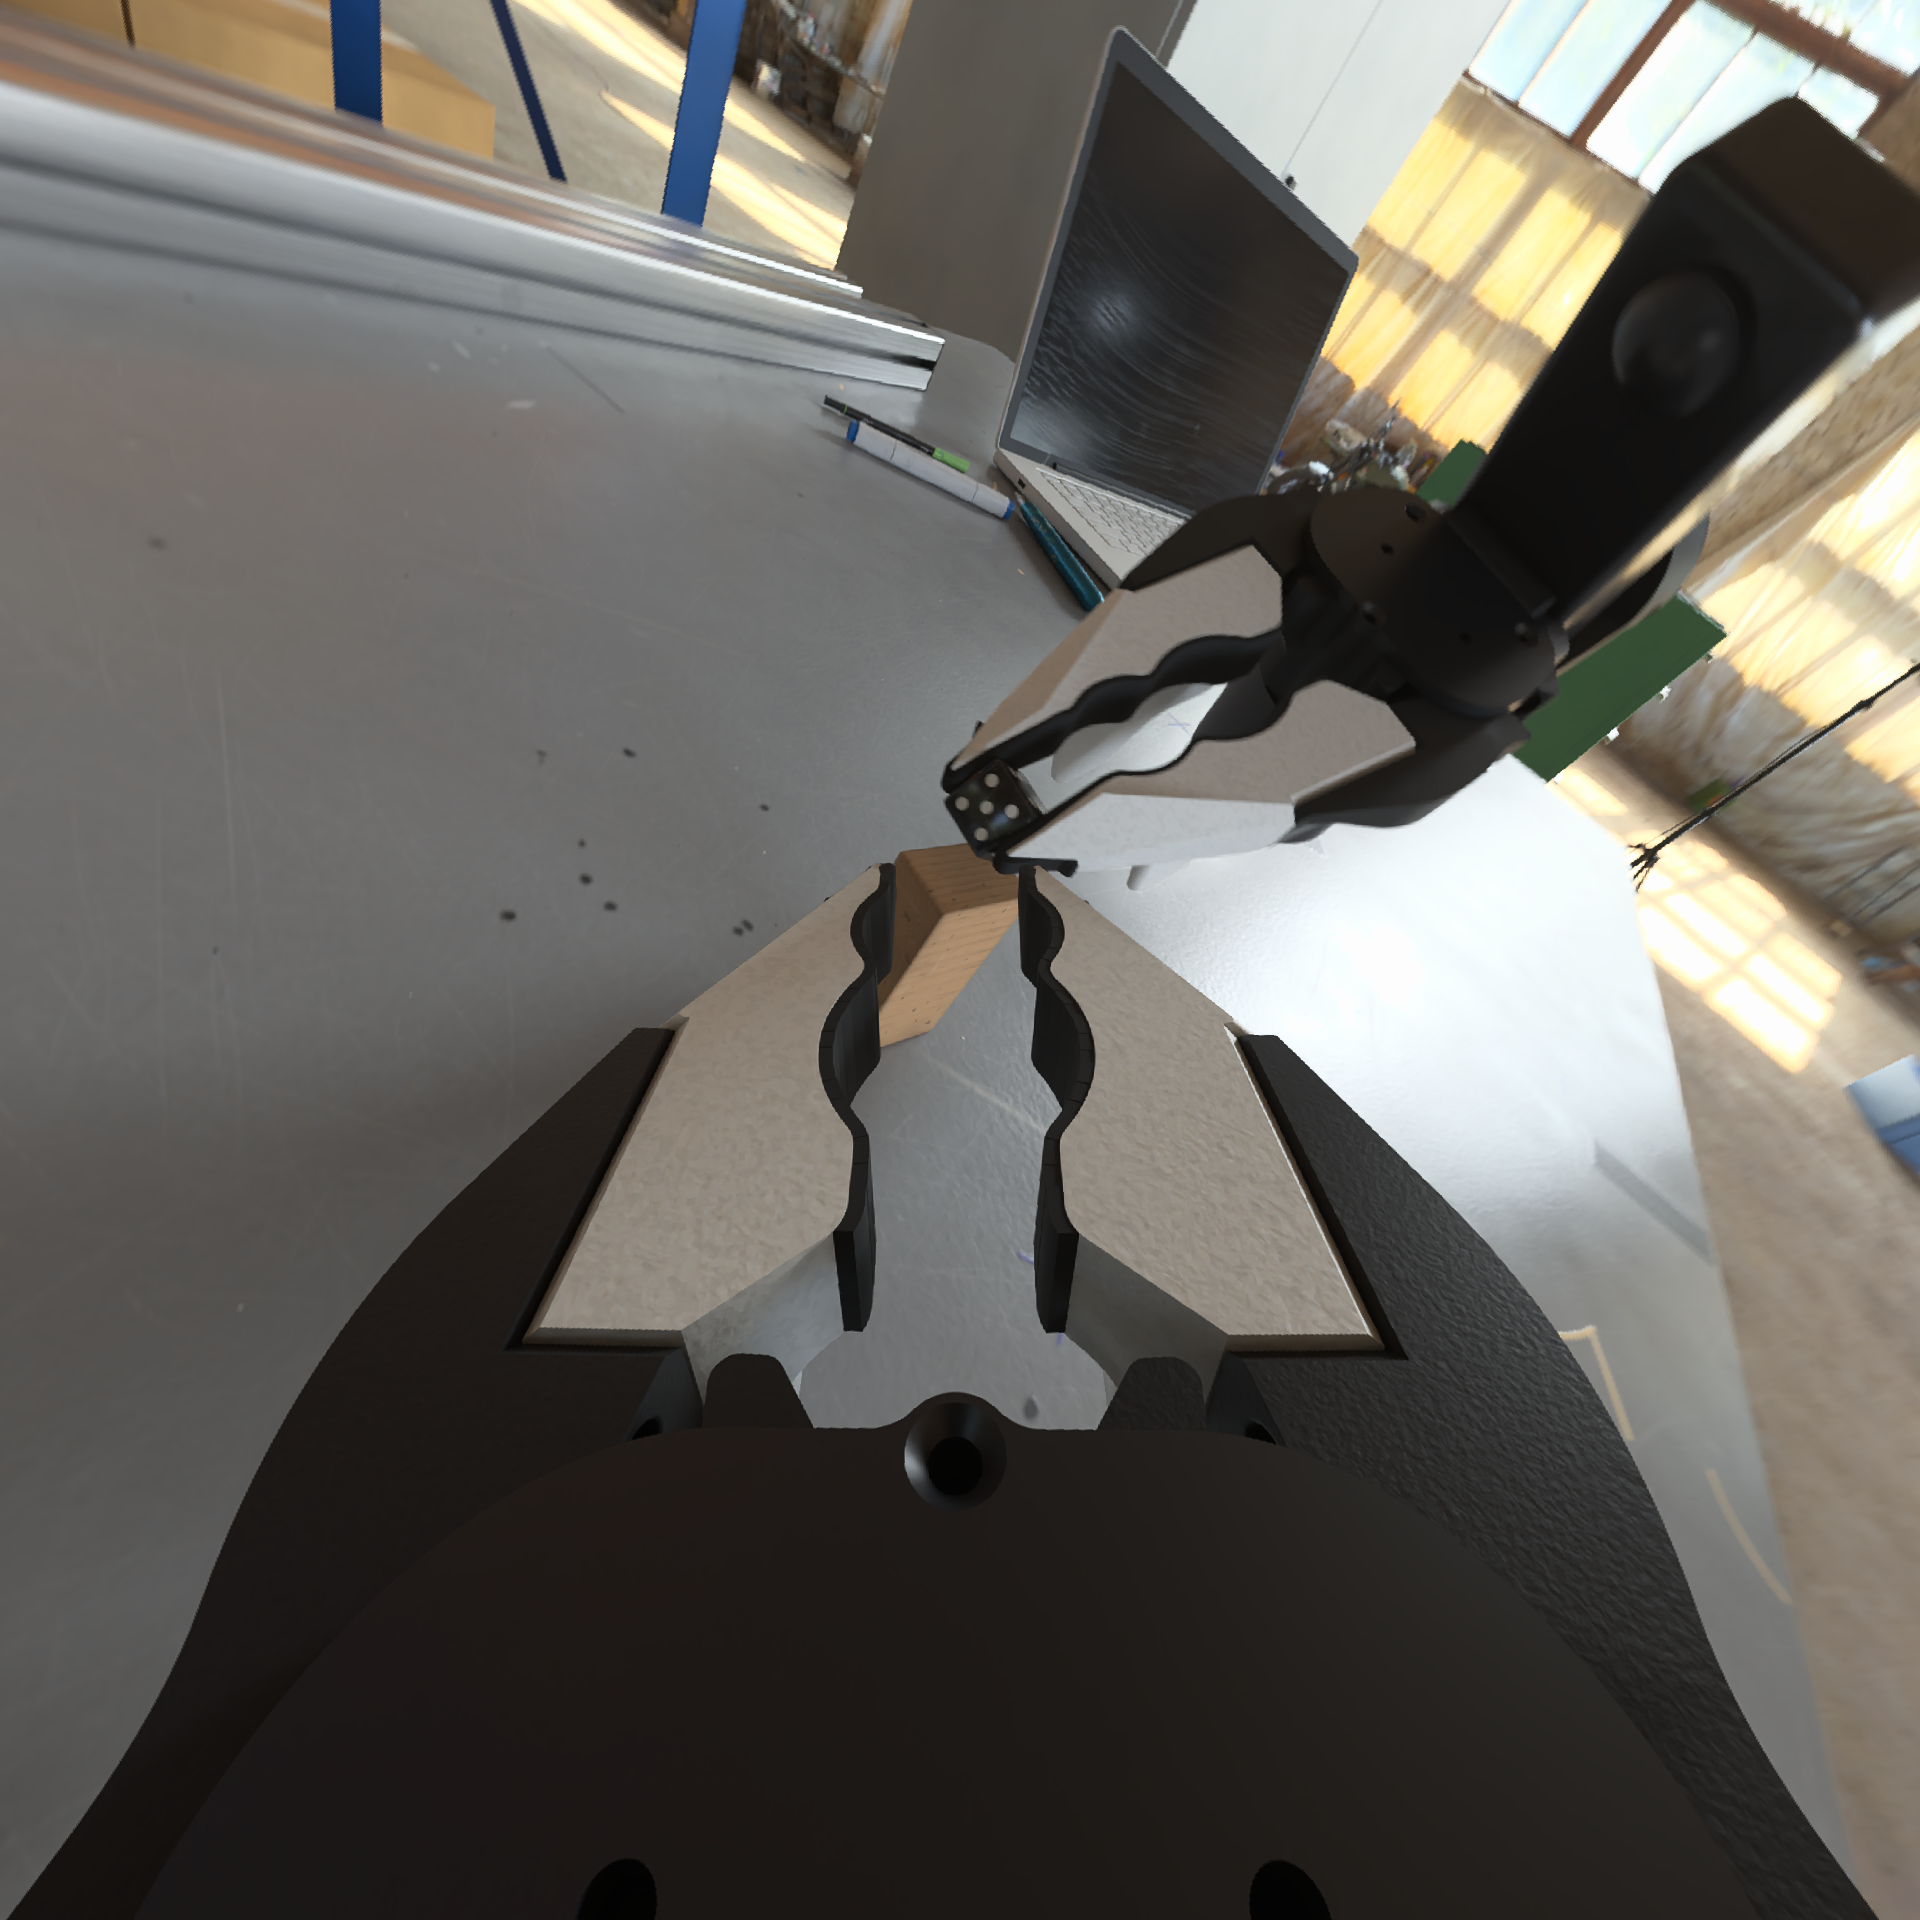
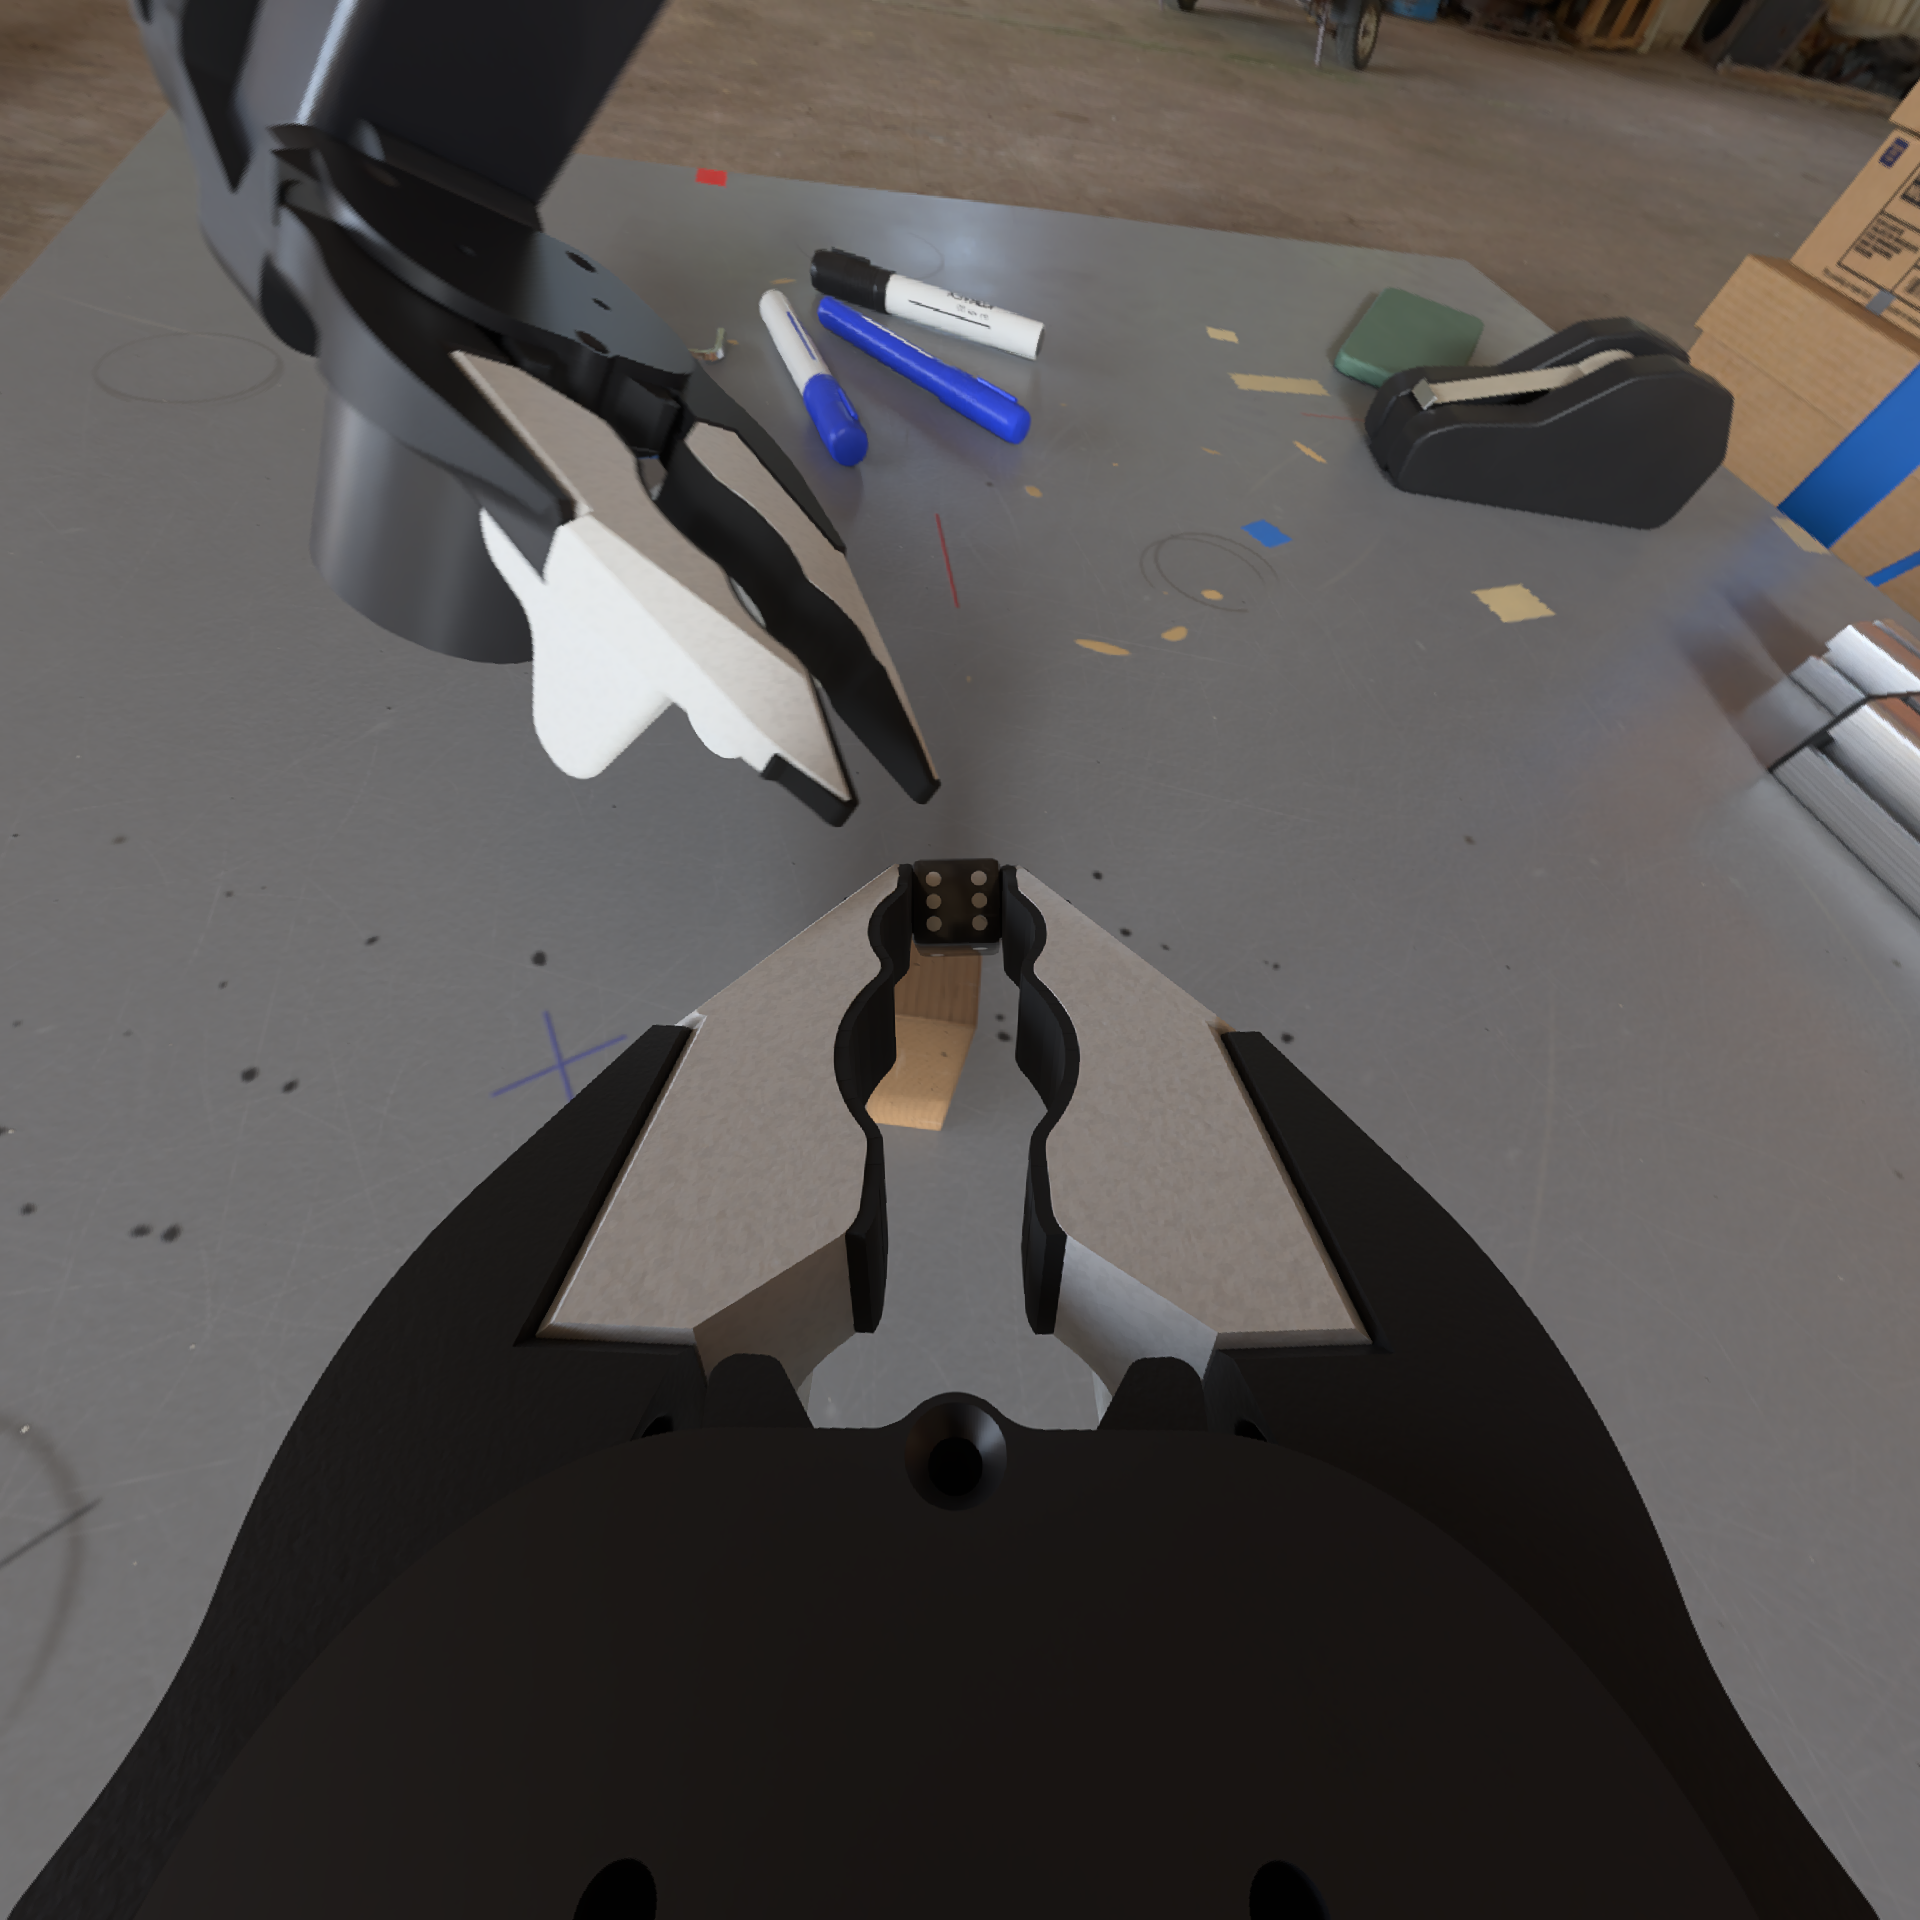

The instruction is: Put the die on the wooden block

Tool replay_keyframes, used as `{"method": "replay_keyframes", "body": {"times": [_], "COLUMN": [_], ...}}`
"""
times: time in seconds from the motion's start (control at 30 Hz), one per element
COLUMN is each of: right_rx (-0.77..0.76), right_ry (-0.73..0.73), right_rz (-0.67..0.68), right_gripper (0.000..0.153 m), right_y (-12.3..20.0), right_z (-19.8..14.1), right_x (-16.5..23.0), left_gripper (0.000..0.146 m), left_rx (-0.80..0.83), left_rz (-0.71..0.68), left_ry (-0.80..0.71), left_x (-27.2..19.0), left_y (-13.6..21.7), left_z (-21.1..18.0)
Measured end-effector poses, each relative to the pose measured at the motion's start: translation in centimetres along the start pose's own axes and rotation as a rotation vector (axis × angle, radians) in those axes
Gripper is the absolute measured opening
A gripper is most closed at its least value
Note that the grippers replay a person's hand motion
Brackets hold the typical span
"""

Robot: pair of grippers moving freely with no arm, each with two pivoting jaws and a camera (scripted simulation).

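My right gripper (image 2: 956, 883) is shut on a black die (image 2: 956, 904) with pale pips, pinched at the fingertips. It holds the die just above a light wooden block (image 2: 925, 1049) that stands on the grey table. In the left wrist view the die (image 1: 987, 816) hangs over the far top edge of the block (image 1: 945, 956), held by the right gripper (image 1: 982, 826). My left gripper (image 1: 956, 883) is partly open and empty, its tips on the near side of the block without gripping it. In the right wrist view the left gripper (image 2: 883, 805) hovers a little beyond the die.
Three markers (image 2: 914, 343) lie at the far side of the table (image 2: 1351, 779). A black tape dispenser (image 2: 1548, 426) and a green pad (image 2: 1408, 332) lie far right, beside cardboard boxes (image 2: 1849, 312). An open laptop (image 1: 1164, 343) and aluminium profiles (image 1: 416, 239) stand beyond the block.
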State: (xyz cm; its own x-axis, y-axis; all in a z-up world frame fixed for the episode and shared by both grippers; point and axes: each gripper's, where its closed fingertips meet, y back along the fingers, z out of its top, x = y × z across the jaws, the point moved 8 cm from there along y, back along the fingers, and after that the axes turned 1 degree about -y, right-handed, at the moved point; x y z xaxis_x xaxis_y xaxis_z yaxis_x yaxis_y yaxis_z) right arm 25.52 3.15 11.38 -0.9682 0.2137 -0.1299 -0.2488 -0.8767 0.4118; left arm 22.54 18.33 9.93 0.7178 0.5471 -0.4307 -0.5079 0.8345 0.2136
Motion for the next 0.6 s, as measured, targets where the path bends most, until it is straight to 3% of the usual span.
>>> {"method": "replay_keyframes", "body": {"times": [0.27, 0.6], "right_rx": [-0.024, 0.002], "right_ry": [0.043, 0.084], "right_rz": [-0.011, -0.038], "right_gripper": [0.016, 0.016], "right_y": [-0.6, -0.4], "right_z": [0.1, -0.4], "right_x": [1.1, 1.2], "left_gripper": [0.007, 0.011], "left_rx": [0.073, 0.049], "left_rz": [-0.152, -0.185], "left_ry": [0.302, 0.397], "left_x": [1.1, 1.6], "left_y": [0.2, -0.1], "left_z": [-0.8, -1.0]}}
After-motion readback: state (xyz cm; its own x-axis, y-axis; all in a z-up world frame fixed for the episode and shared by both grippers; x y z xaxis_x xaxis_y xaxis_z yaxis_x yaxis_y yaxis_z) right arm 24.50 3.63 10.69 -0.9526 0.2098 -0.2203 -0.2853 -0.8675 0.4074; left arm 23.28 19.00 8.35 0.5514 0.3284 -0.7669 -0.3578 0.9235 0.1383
